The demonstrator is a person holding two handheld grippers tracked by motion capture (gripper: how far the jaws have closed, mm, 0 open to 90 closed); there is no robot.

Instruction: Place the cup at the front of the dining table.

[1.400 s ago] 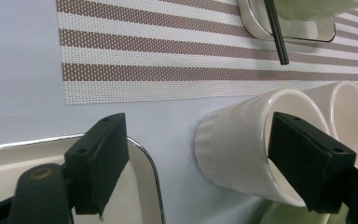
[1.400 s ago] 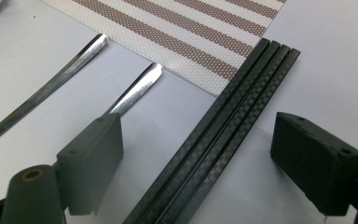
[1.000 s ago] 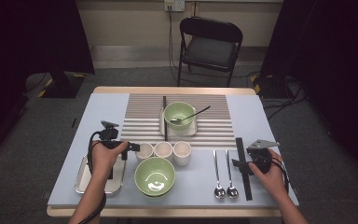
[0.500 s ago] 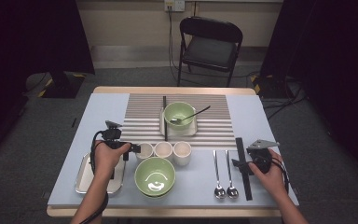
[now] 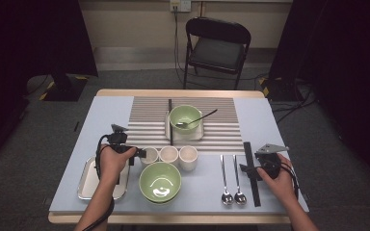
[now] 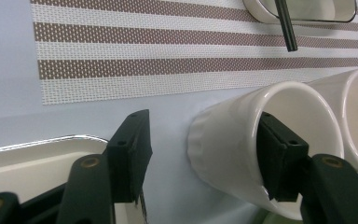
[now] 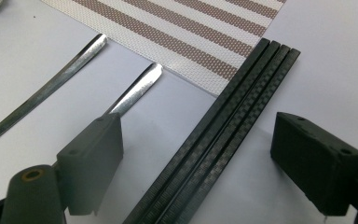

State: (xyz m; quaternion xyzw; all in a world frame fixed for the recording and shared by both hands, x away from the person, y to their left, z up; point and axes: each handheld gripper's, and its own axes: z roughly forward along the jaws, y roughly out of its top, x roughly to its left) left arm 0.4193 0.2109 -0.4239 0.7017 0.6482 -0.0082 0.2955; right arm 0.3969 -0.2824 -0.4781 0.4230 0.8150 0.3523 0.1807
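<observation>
Two tongs low over counter's near edge, left tongs [image 6: 200, 154] jaws just closing astride white cup [image 6: 242, 140] wall, not yet pinching, right tongs [image 7: 200, 163] wide apart over black chopsticks [image 7: 223, 135], untouched.

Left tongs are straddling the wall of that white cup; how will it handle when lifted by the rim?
The white cup looks glazed, so probably slippery under the left tongs. A one-wall hold would likely let it swing. It looks ceramic, so likely chips if dropped.
</observation>
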